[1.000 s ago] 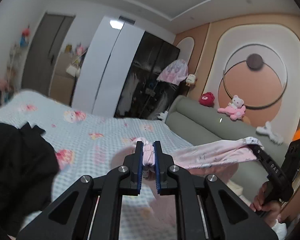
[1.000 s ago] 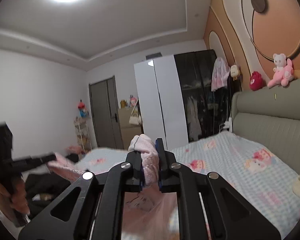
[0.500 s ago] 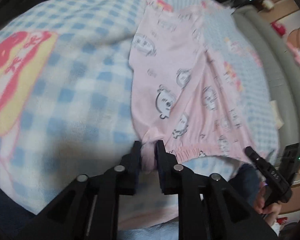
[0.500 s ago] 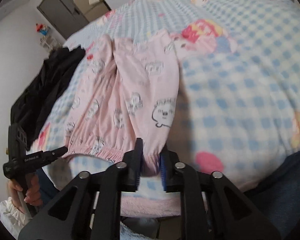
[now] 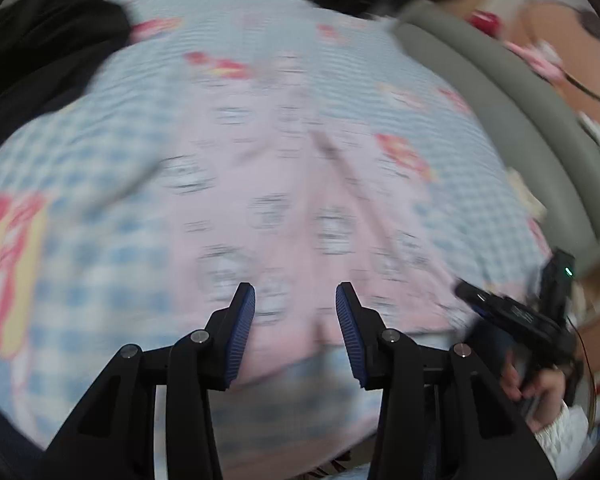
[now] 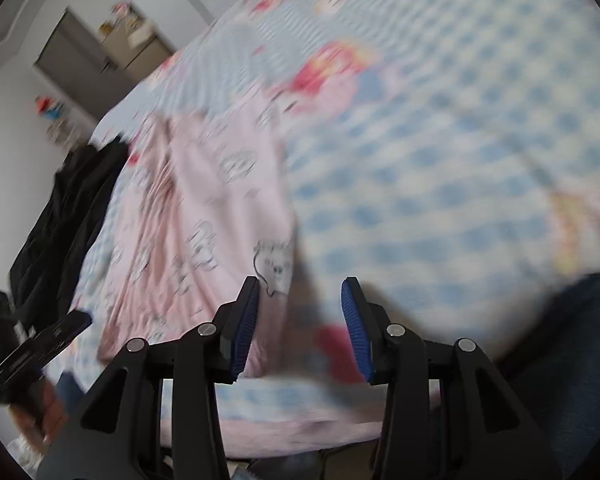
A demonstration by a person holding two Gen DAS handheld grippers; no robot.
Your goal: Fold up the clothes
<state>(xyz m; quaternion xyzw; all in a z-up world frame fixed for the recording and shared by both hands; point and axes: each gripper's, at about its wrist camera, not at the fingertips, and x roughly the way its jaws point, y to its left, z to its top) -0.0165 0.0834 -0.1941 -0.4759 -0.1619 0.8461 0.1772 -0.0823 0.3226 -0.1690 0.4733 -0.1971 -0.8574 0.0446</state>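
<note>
Lying flat on the bed [image 5: 80,168], the pink trousers [image 5: 284,200] run lengthwise away from you: the gathered waistband sits at the near edge of the mattress, just below your tongs, and the 2 legs stretch toward the far side, side by side with a crease between them. In your right wrist view the same trousers [image 6: 204,216] slant up and to the left, their right edge passing just beside your left pad.

Your left tongs [image 5: 295,336] hang over the waistband with the jaws opening; pink cloth shows in the gap, but the blue pads stand clear of it. Your right tongs [image 6: 300,328] are opening too, poised over the checked bedsheet [image 6: 440,168] at the garment's near right corner, with nothing pinched between the pads.

You can see a black garment [image 5: 40,52] heaped at the far left of the bed, well apart from the trousers. The grey headboard [image 5: 512,120] curves along the right side. Both views are blurred, so the printed figures on the cloth stay indistinct.
</note>
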